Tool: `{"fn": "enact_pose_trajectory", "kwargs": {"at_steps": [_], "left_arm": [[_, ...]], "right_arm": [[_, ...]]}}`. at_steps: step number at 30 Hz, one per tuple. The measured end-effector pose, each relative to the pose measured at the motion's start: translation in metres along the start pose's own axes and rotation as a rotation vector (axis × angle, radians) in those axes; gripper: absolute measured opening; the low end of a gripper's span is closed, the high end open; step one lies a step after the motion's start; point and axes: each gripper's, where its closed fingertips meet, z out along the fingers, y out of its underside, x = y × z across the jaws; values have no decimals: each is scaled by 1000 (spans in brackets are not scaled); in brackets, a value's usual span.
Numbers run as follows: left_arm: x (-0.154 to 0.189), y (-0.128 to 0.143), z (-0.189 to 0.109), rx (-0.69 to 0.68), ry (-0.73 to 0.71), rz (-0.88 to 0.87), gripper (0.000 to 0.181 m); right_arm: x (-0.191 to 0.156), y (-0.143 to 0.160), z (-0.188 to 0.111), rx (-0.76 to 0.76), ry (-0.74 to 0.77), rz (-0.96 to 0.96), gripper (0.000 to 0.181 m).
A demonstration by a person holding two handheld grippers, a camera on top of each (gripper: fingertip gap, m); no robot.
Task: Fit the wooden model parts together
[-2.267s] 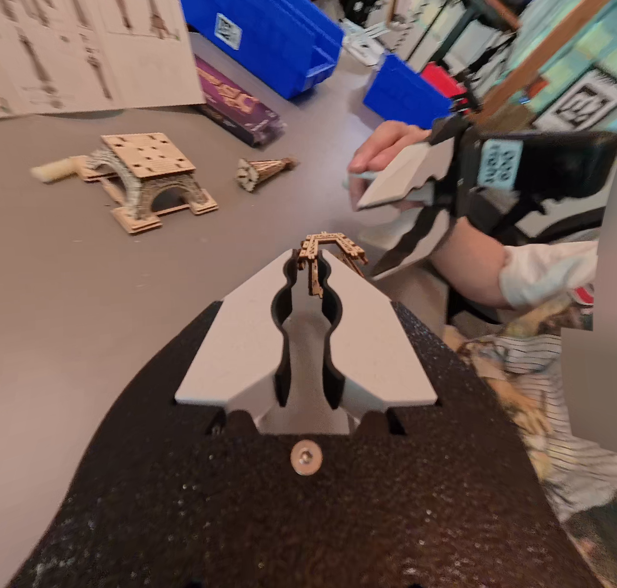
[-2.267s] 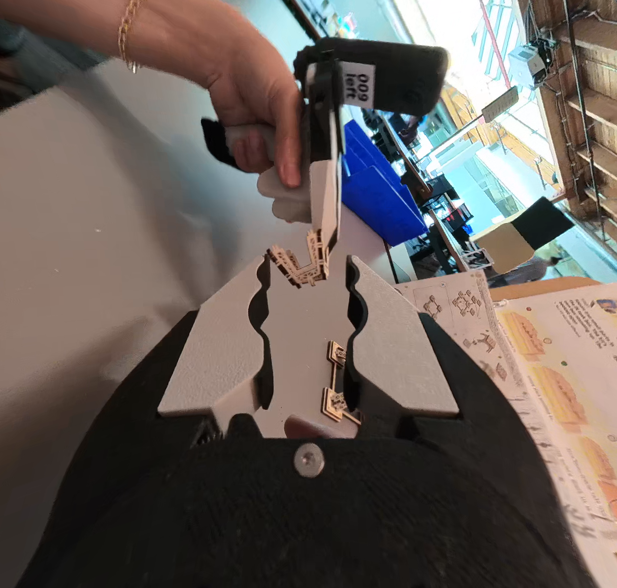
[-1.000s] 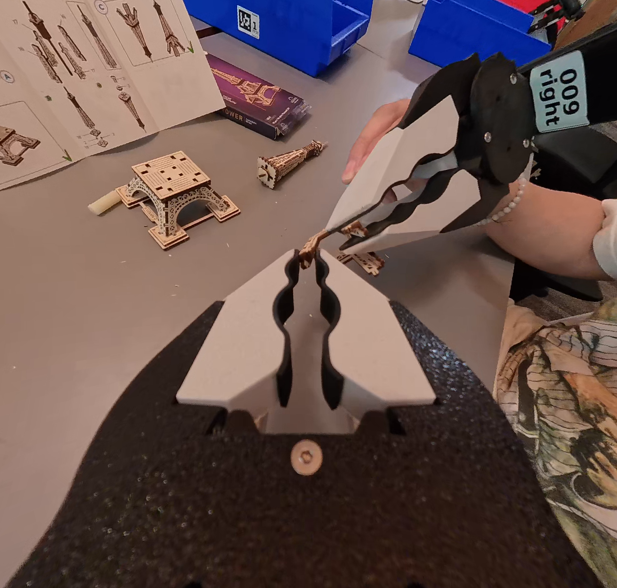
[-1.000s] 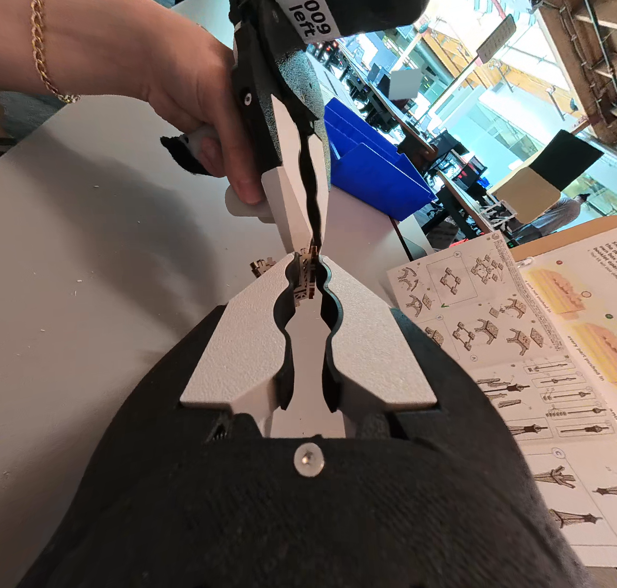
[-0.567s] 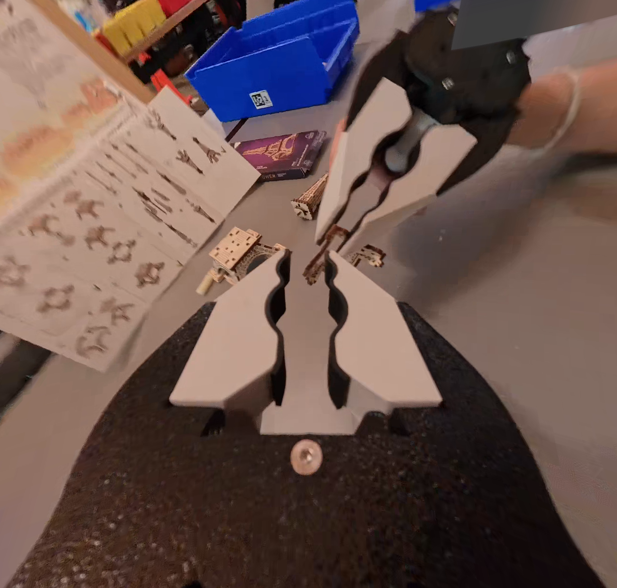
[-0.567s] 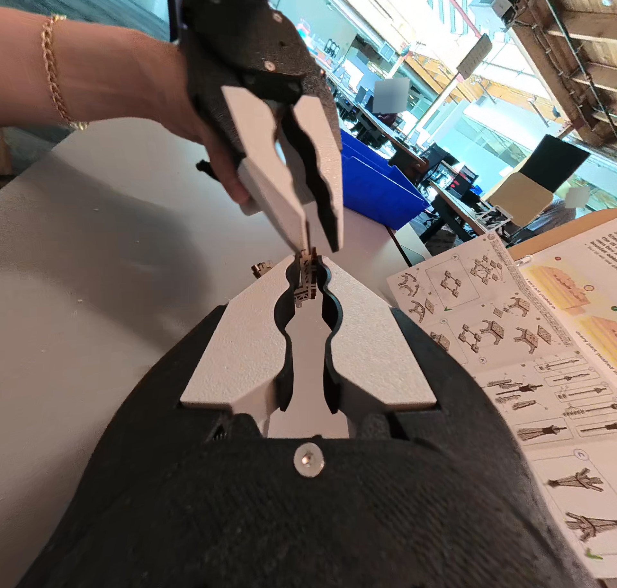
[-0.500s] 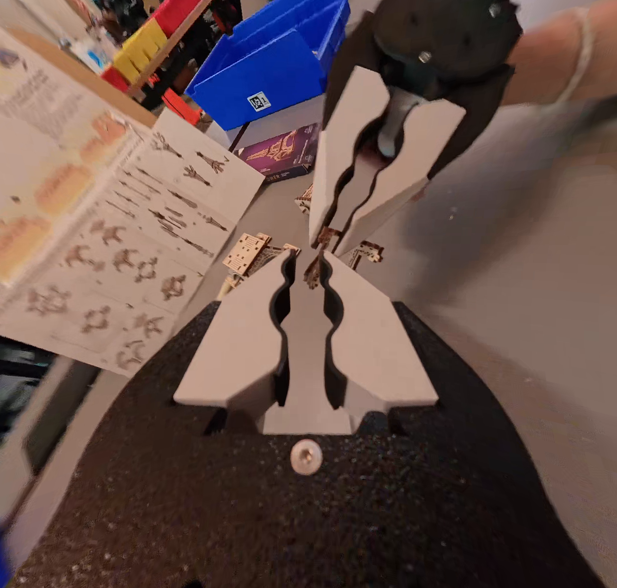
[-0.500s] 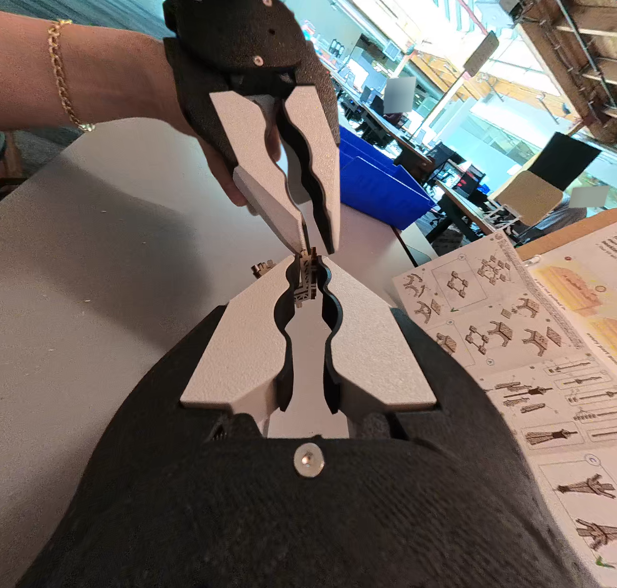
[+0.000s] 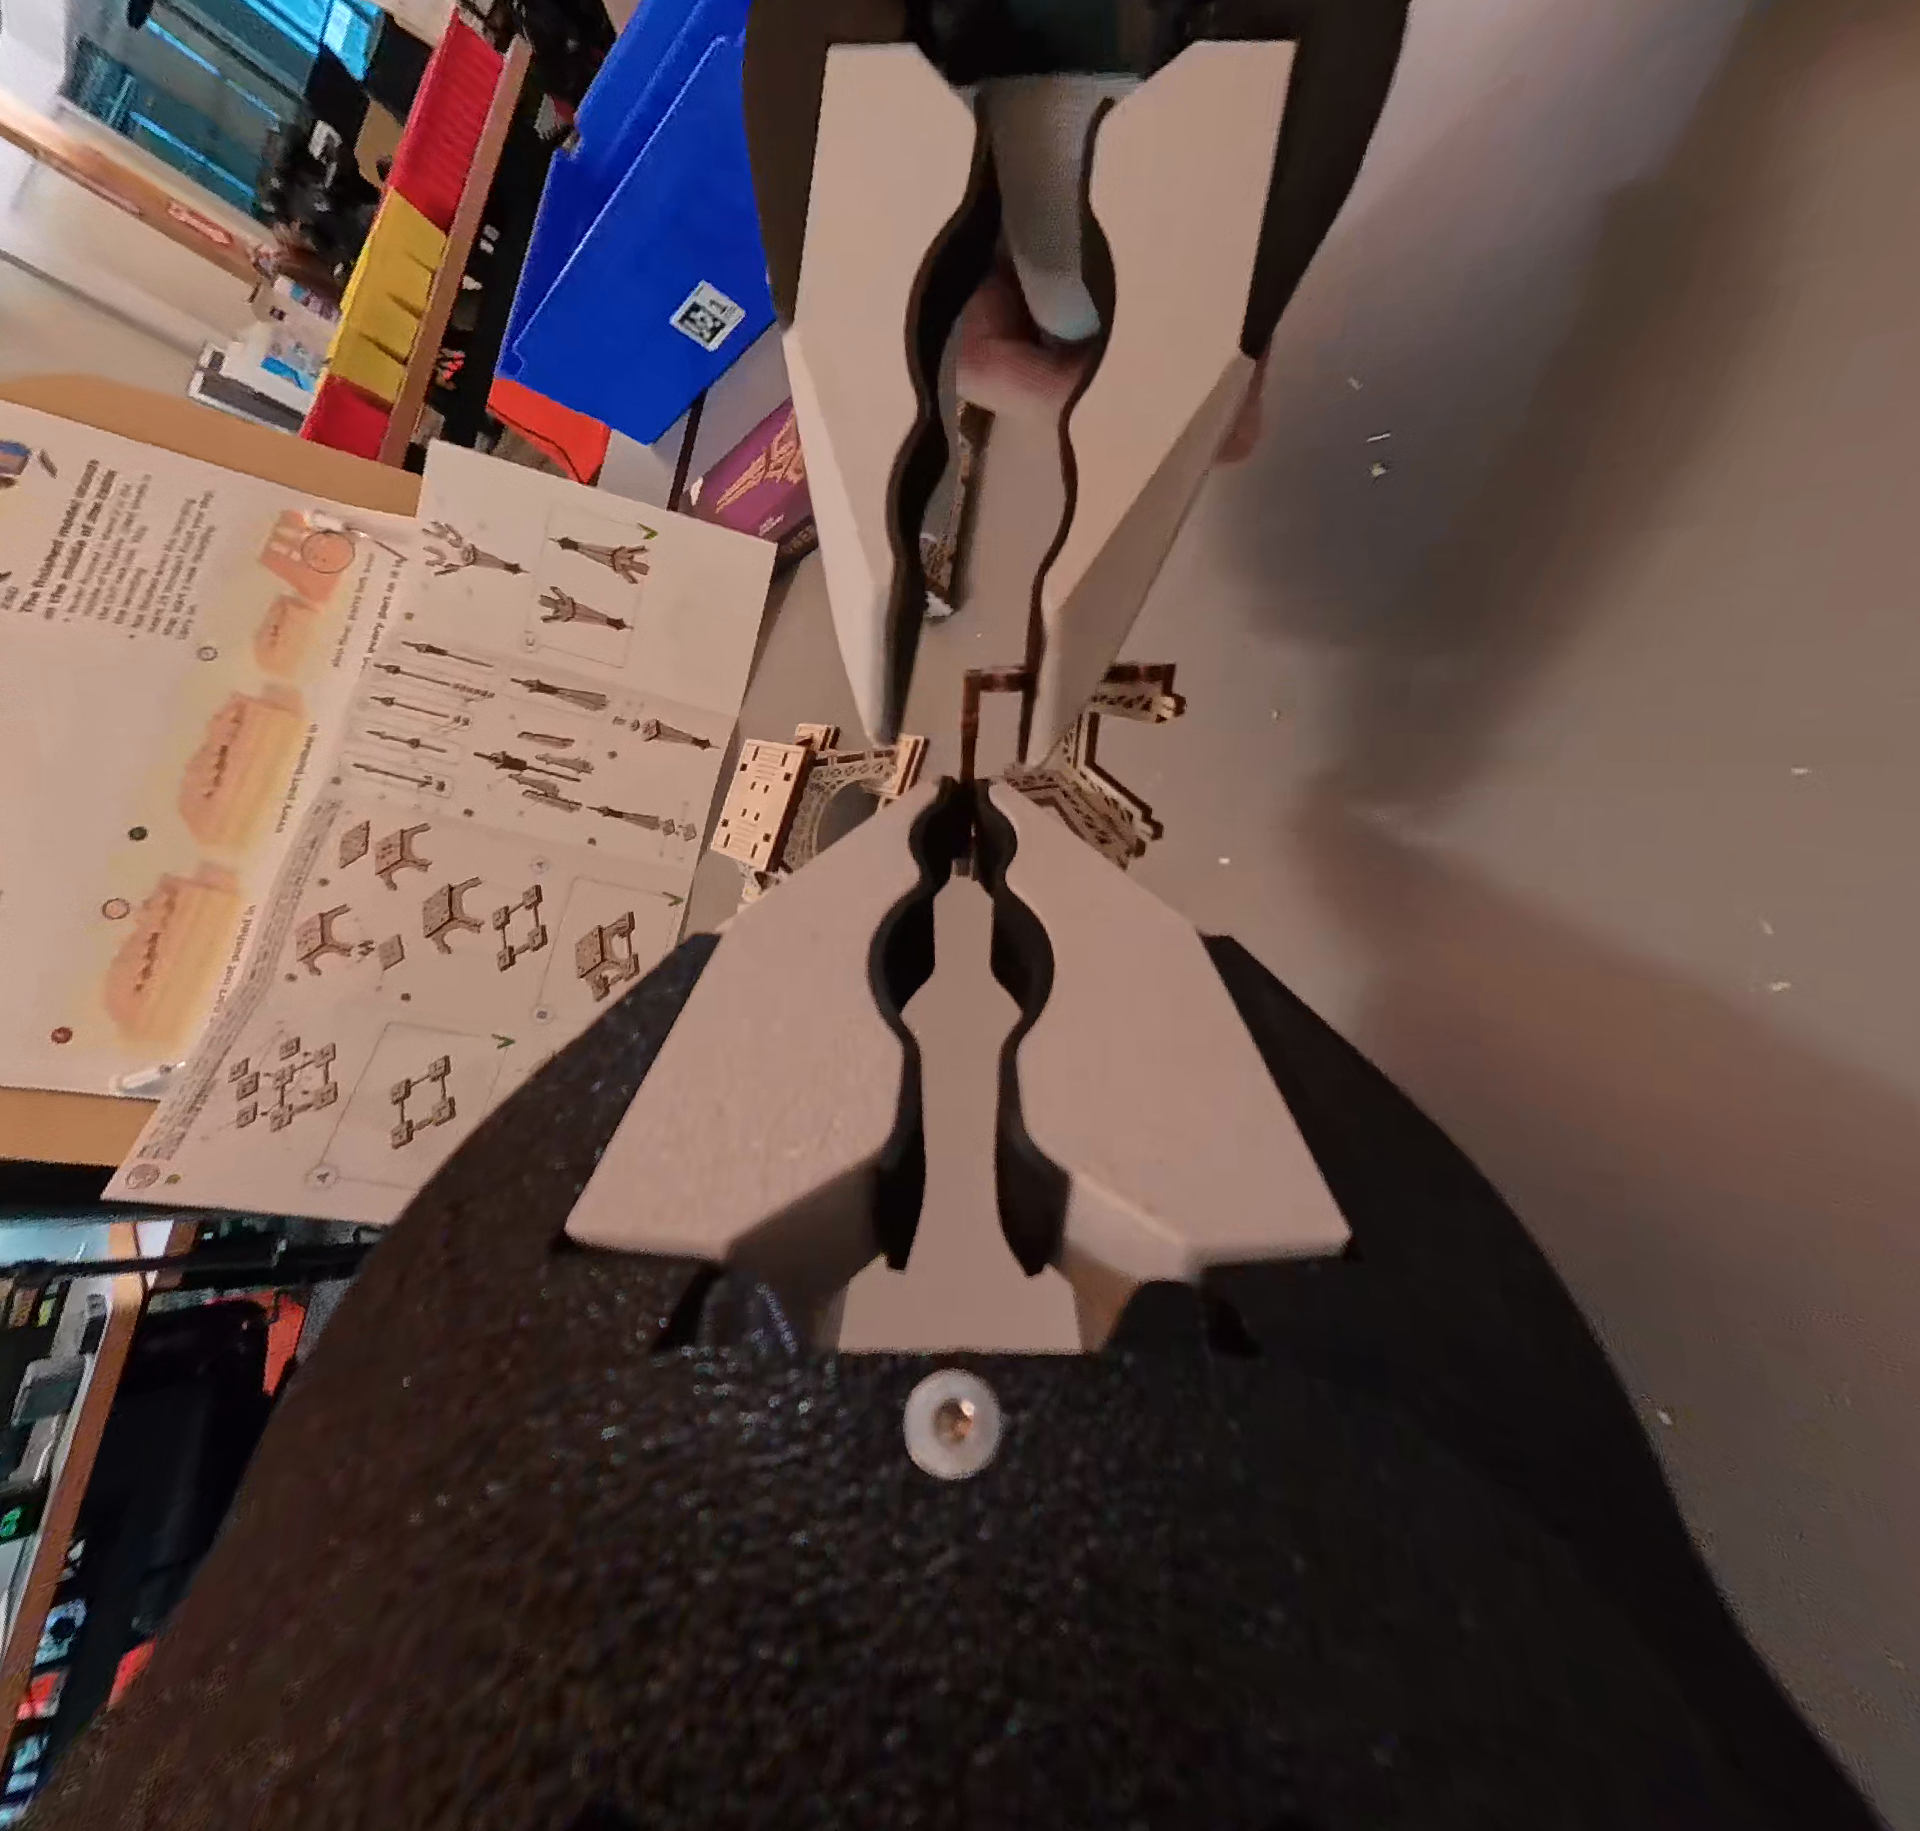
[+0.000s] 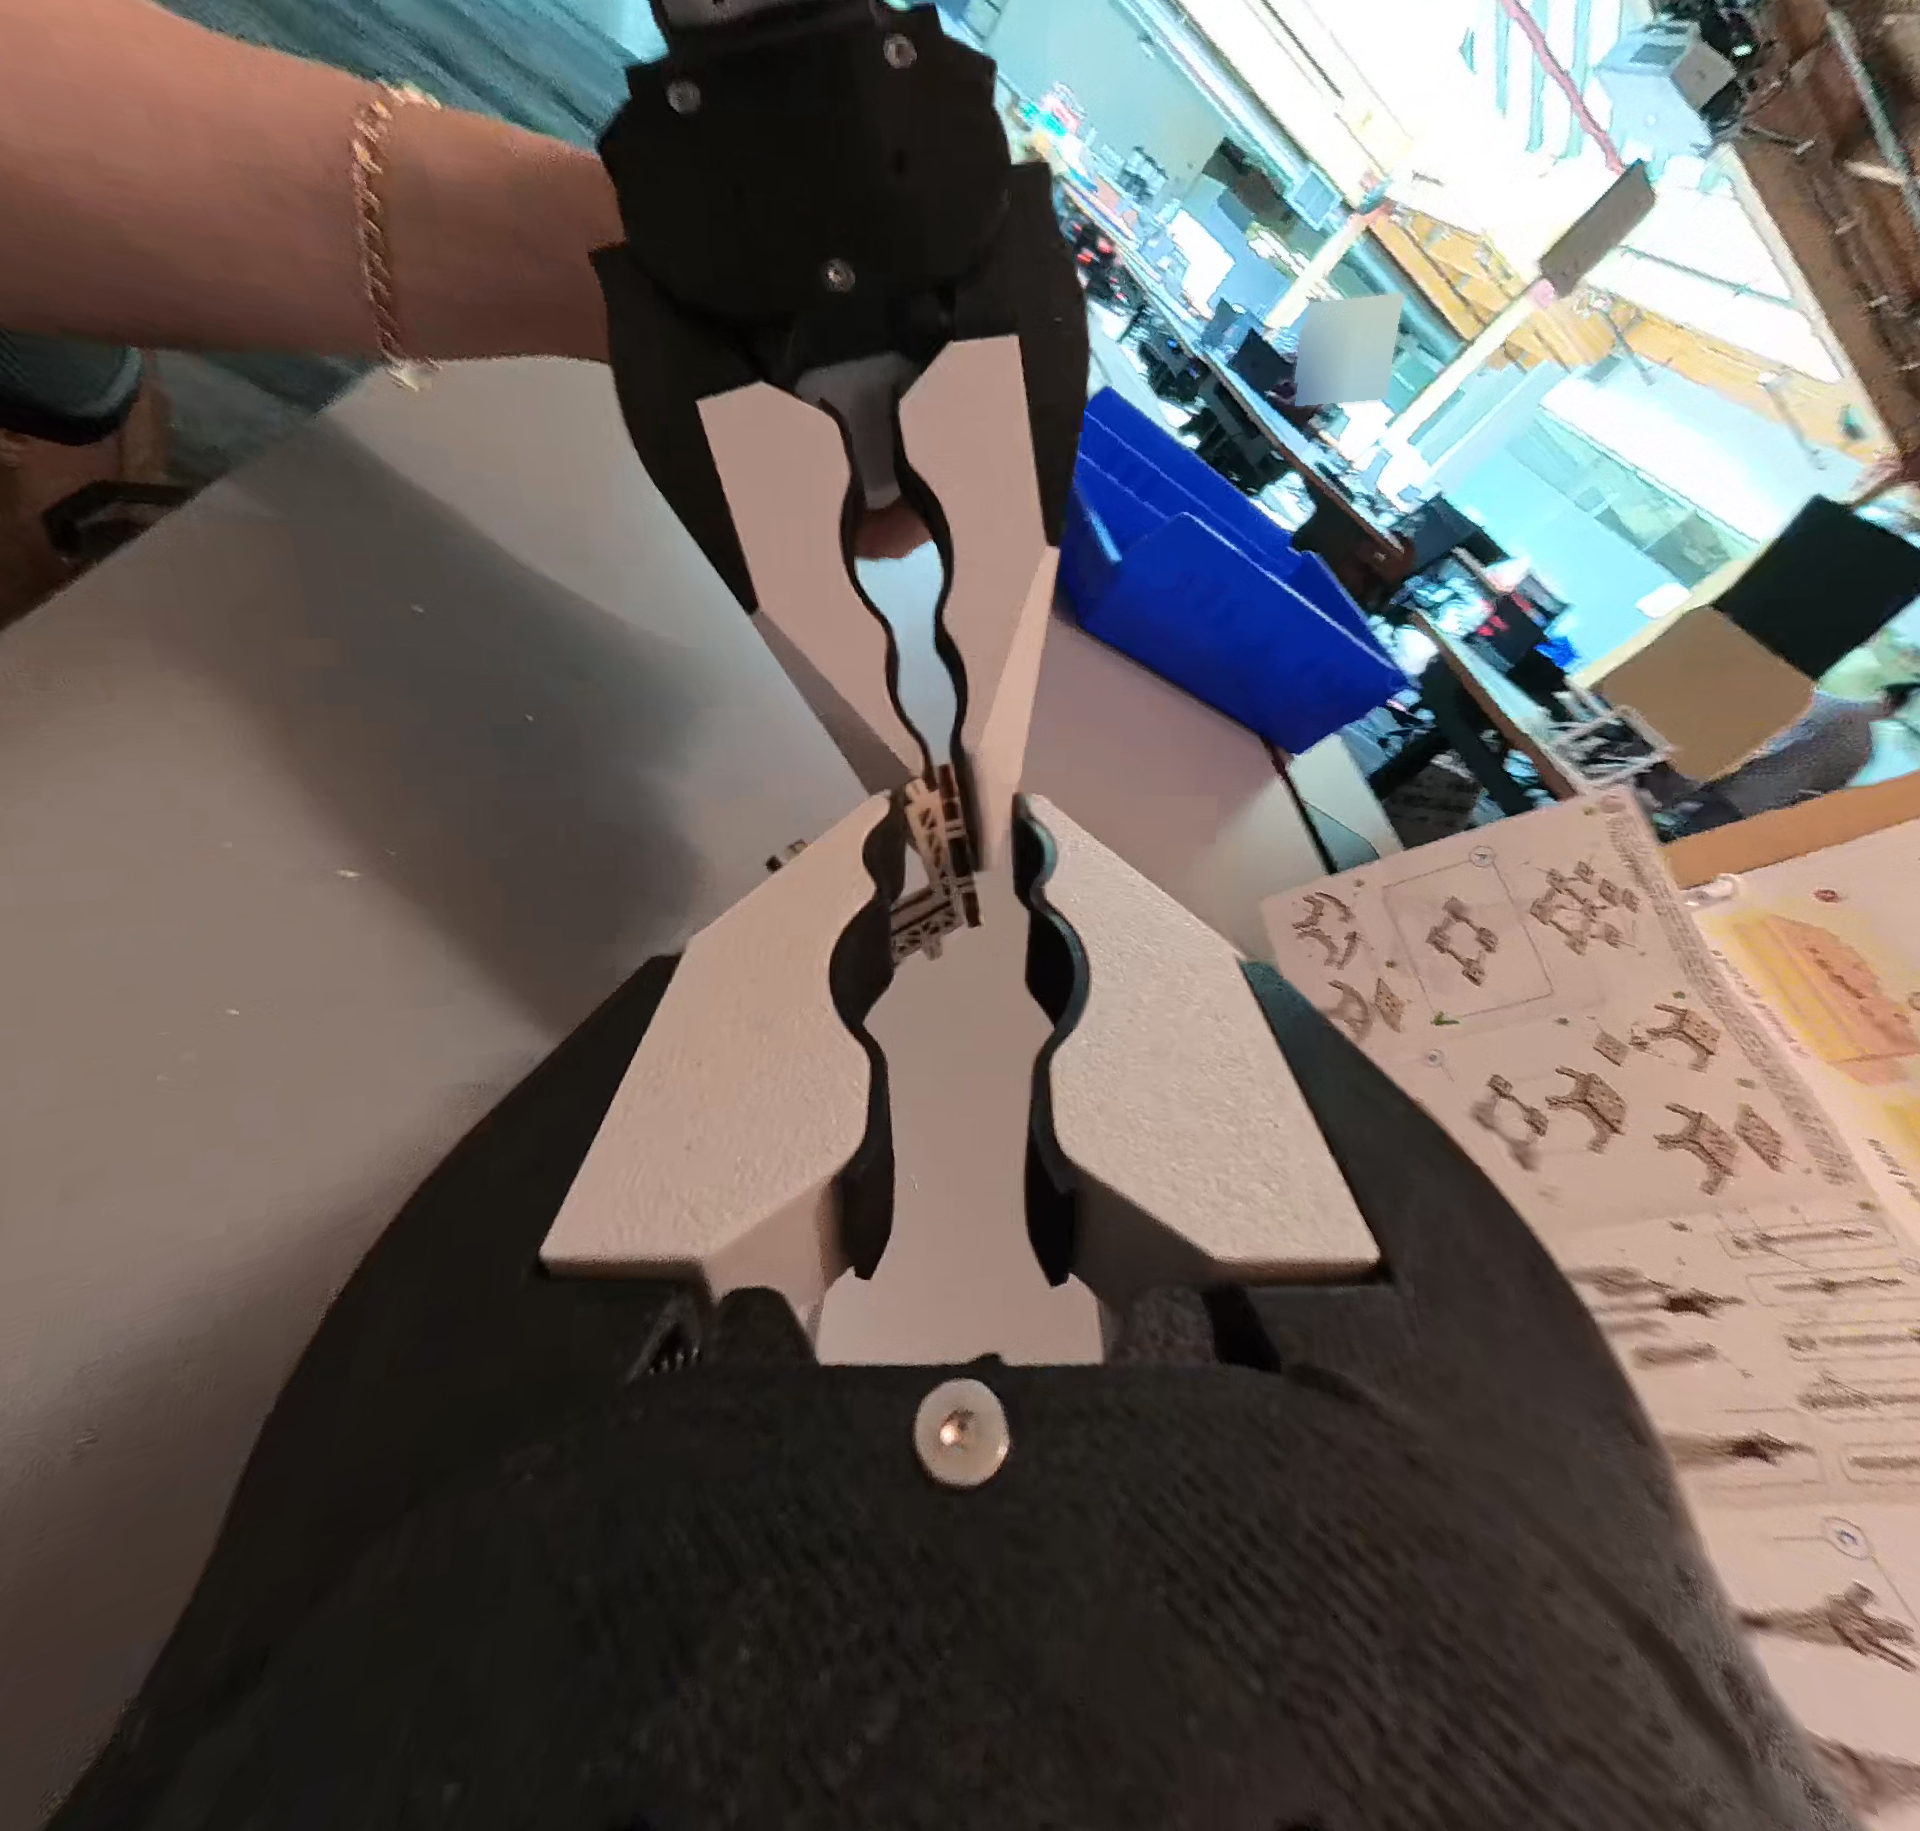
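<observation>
My left gripper (image 9: pixel 969 799) is shut on a thin laser-cut wooden frame part (image 9: pixel 980 716), held edge-on above the grey table (image 9: pixel 1558 638). My right gripper (image 9: pixel 961 737) points at it from the far side, tip to tip, its jaws apart around the part. In the right wrist view the right gripper (image 10: pixel 951 820) is open; the angled frame part (image 10: pixel 935 877) hangs between its fingers, pinched from above by the left gripper (image 10: pixel 961 773). A hand with a gold bracelet (image 10: pixel 379 233) holds the left gripper.
On the table behind lie a wooden tower base (image 9: pixel 769 805), a second frame part (image 9: pixel 1091 805), a tower spire (image 9: pixel 951 524) and a purple box (image 9: pixel 758 493). Instruction sheets (image 9: pixel 468 846) lie at the left, blue bins (image 9: pixel 644 254) behind; sheets (image 10: pixel 1558 1054) show on the right. Less than 4 cm separates the two grippers' tips.
The left gripper closed on the frame part and the right gripper's jaws opened off it. Both grippers swung round until they face each other tip to tip.
</observation>
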Motion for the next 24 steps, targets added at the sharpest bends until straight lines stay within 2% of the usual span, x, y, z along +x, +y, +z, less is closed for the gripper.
{"fn": "enact_pose_trajectory", "kwargs": {"at_steps": [4,13,17,24], "left_arm": [[-20,6,0,-14,-130,-1,1],[-55,-11,-22,122,-349,-38,1],[-62,-19,-28,125,-433,41,1],[-68,-28,-33,-5,-581,263,0]], "right_arm": [[16,-7,-8,30,100,-44,35],[24,-20,-17,44,174,-170,16],[26,-30,-17,60,241,-252,12],[30,-27,-14,38,315,-311,12]]}}
